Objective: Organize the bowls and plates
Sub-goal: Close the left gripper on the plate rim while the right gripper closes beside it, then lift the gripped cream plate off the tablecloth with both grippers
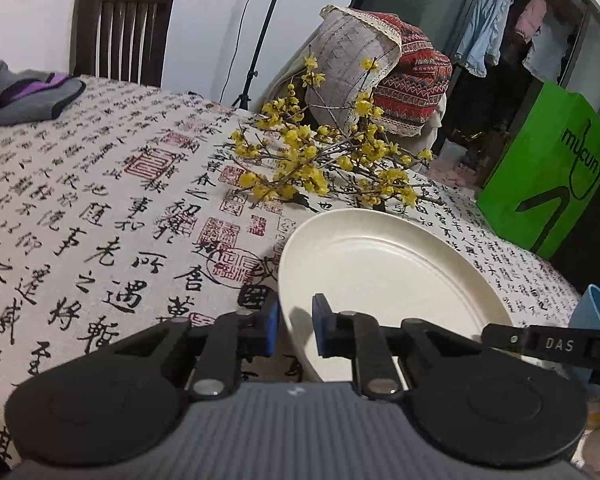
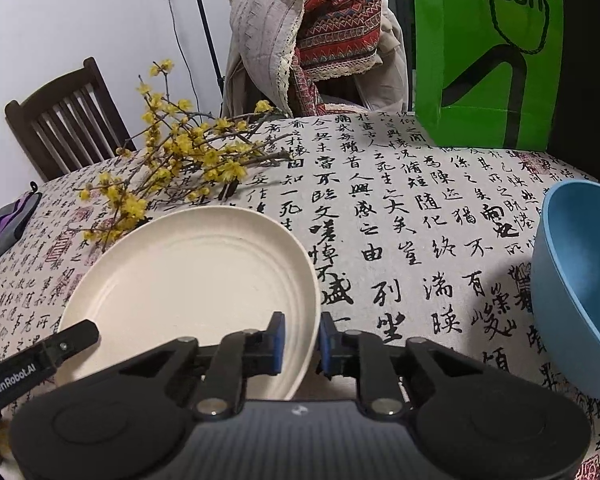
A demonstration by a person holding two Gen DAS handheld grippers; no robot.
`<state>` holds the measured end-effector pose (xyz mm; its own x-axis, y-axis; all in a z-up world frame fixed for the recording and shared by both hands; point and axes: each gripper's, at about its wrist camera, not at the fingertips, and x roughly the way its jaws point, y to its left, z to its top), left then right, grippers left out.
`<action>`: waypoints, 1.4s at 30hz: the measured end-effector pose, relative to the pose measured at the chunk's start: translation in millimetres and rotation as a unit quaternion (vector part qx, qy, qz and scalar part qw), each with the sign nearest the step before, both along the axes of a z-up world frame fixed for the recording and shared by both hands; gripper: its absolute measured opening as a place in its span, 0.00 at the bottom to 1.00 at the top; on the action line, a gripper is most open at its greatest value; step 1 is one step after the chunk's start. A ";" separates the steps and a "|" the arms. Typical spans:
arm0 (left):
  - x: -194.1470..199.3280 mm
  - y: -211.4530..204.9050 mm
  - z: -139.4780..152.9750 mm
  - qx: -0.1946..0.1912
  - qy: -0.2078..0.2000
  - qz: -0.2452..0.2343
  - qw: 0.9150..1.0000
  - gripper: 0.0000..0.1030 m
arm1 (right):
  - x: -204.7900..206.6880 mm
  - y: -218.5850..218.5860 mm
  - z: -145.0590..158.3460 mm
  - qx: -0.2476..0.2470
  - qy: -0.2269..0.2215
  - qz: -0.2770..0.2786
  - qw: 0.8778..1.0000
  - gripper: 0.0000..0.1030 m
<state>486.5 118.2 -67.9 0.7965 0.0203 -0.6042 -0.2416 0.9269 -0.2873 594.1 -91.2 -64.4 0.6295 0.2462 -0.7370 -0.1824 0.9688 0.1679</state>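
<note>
Plate (image 1: 392,276) lies at lower centre on our surface (image 1: 100,200); our left gripper (image 1: 296,326) and right gripper (image 2: 302,344) each pinch its rim between closed fingers. Blue bowl (image 2: 576,280) sits right.

Flowering branches (image 2: 172,172) crowd behind plate (image 2: 188,272); right clear.

The near edge of the cream plate (image 1: 396,276) is hidden behind the left gripper (image 1: 296,326) in the left wrist view, and the right gripper (image 2: 302,340) covers its near right rim in the right wrist view. The blue bowl (image 2: 576,280) is cut off by the right edge there. The green paper bag (image 2: 488,52) loses its top to the upper edge.
</note>
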 end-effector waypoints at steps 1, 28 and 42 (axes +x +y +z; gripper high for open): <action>-0.1 -1.2 0.2 0.005 0.000 0.001 1.000 0.17 | -0.6 -0.5 -0.1 -0.001 -0.002 0.003 1.000 0.11; -12.4 -6.4 17.3 0.055 -0.020 0.018 0.998 0.17 | -37.1 12.2 21.0 -0.049 -0.073 0.063 0.994 0.12; -31.2 -10.0 38.1 0.069 -0.033 0.017 0.997 0.17 | -54.7 8.1 36.8 -0.037 -0.086 0.058 0.994 0.12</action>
